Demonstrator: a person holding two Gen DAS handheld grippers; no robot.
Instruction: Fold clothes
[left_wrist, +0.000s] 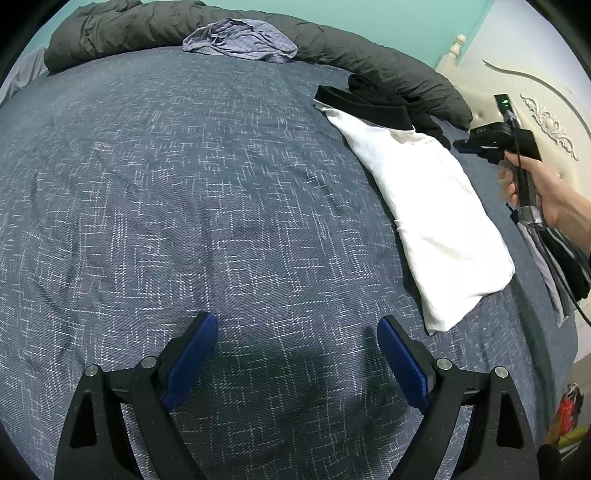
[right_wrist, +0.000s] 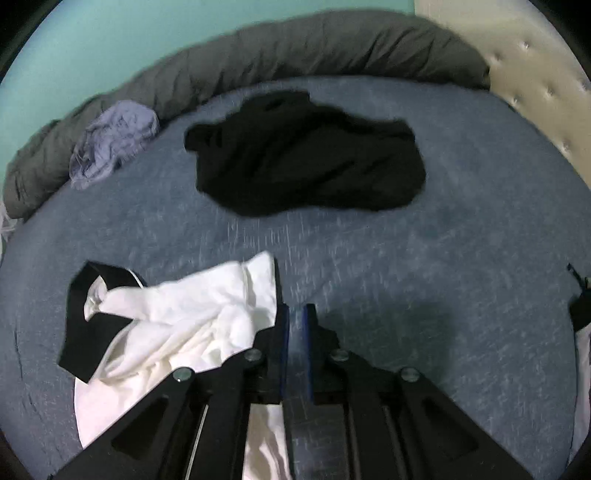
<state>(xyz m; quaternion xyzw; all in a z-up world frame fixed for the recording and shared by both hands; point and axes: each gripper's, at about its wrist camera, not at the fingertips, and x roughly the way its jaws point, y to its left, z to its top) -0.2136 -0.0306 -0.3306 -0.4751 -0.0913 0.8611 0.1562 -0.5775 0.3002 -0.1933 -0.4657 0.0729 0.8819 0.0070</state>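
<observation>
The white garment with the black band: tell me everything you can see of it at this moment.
The white garment is soft, thin-looking fabric, folded into a long, fairly flat bundle lying on the blue patterned bedspread. A black band runs across its far end, where the cloth bunches and wrinkles in the right wrist view. Its far end lies against a crumpled black garment. The right hand-held gripper sits beside its edge, jaws nearly shut with nothing between them; whether it touches the cloth is unclear.

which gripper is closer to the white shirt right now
Right. The right gripper hangs just beside the white shirt, jaws nearly shut and empty. The left gripper hovers open over bare bedspread, off to the shirt's side.
</observation>
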